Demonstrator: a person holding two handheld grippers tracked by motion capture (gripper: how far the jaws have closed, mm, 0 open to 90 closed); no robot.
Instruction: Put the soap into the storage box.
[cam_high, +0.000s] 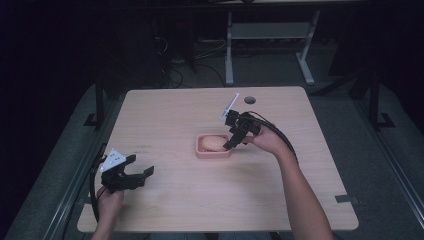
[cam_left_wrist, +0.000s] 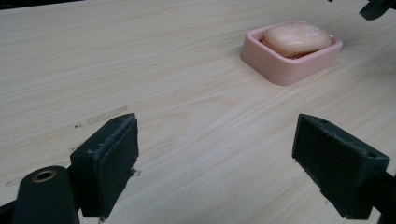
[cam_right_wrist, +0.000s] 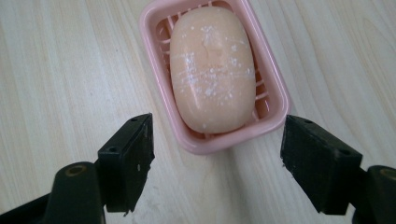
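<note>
Right gripper (cam_high: 233, 142) hangs at the right end of the pink soap dish (cam_high: 200, 150), jaws spread wide, nothing between them — in the right gripper view (cam_right_wrist: 217, 161) the dish's near end sits just past the gap, neither pad touching it. Soap bar (cam_right_wrist: 212, 67), peach with white flecks, lies inside the soap dish (cam_right_wrist: 275, 100), lengthwise. Dish sits near the middle of the wooden table (cam_high: 165, 200). Left gripper (cam_high: 141, 177) is at the near left of the table, well apart from the dish, jaws also wide apart and empty; its own view (cam_left_wrist: 215, 154) shows bare table between the pads, dish (cam_left_wrist: 285, 70) and soap (cam_left_wrist: 296, 37) far right.
</note>
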